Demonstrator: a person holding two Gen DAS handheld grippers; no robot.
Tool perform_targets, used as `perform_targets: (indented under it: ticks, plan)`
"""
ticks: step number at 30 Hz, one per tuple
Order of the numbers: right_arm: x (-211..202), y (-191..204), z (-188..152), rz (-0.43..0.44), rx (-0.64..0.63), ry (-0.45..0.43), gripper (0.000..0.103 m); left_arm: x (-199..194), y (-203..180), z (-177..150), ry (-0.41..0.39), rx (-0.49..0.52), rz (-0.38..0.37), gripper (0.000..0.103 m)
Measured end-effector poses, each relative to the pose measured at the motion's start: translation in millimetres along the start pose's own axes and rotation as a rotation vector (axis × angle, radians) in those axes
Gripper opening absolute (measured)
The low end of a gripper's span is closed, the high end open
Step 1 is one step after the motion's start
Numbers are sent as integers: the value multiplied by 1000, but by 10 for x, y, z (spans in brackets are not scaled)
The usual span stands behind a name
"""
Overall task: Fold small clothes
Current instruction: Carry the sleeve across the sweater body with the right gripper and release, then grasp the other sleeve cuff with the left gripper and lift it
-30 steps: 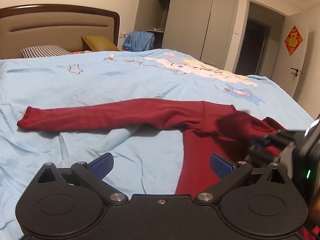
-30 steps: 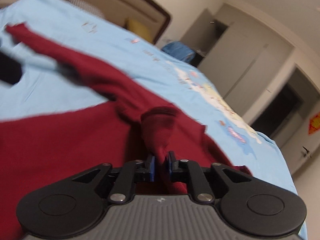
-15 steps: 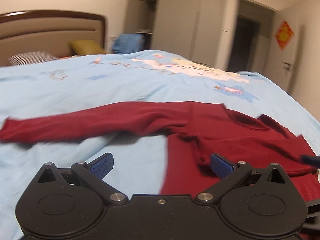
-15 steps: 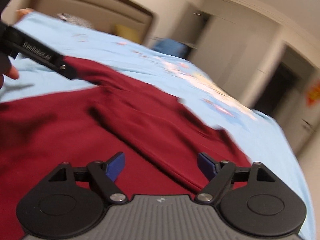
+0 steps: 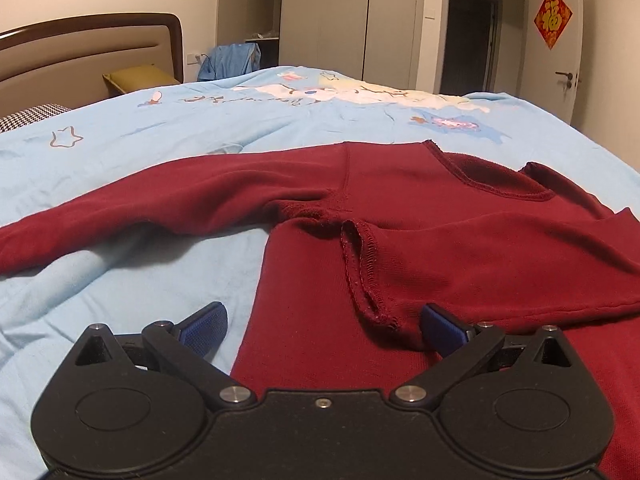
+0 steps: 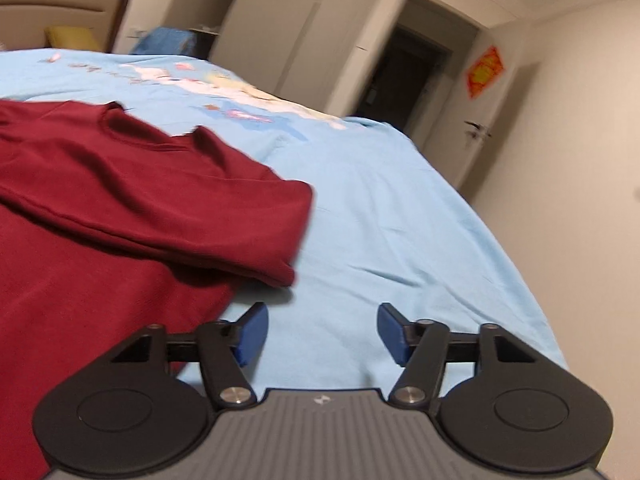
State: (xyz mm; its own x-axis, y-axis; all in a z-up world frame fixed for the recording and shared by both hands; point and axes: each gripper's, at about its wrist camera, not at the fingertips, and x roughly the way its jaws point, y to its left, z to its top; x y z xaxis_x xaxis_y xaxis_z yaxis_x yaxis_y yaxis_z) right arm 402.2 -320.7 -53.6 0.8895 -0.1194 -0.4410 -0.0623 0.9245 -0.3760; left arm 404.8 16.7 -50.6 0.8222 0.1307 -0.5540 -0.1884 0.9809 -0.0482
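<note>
Dark red sweater (image 5: 420, 248), plain, same-colour stitching at cuff and neckline. Bedsheet (image 5: 160, 280) light blue with cartoon print, white patches, outlined star. Left gripper (image 5: 322, 326) black body, blue pads (image 5: 204, 326); right gripper (image 6: 322, 330) black with grey ribbed centre, blue pads (image 6: 252, 330). Pillow (image 5: 32, 114) black-white houndstooth, cushion (image 5: 138, 78) mustard yellow. Door decoration (image 5: 553, 17) red with gold.

Dim, warm indoor light, soft shadows. Left wrist view is pretty sharp; right wrist view is motion-blurred all over. Heavy fisheye bending, dark corners in both.
</note>
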Motion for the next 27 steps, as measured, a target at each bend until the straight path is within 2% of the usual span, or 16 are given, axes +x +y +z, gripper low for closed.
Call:
perform_targets:
  ticks: [3,5,6,7,10,14,18,21,23,24,25,27]
  plan:
    - [112,102,39,29,-75,-33,60,11,13,-10,0,-2,-2,103]
    - [155,126,76,40,-103,-38,42,21,26,-17,-2,-7,-5,103]
    - [163,102,84,47,-106,-30,17,22,34,-10,-2,-10,-8,103]
    - [165,96,87,50,-105,-22,11,18,37,-8,-2,-13,-10,103]
    - [127,12,80,37,-71,-13,7,18,52,-11,-3,-21,-16,103]
    - [184,-38,-5,56,-7,47,7,21,54,-17,-6,-20,-15,103]
    - [130,-46,34,64,15,37,8,23,56,-16,-7,-22,-16,103]
    - [56,-85,74,59,34,44,13,22,59,-6,-4,-23,-18,103]
    - [-42,-106,89,60,34,36,34,-8,100,32,21,-36,-35,103]
    - [-100,-120,97,61,38,27,50,-46,138,55,35,-50,-46,102]
    - [-167,-133,115,69,44,18,58,-97,189,70,43,-71,-59,102]
    - [-313,-148,132,91,65,4,67,-221,319,93,62,-123,-73,102]
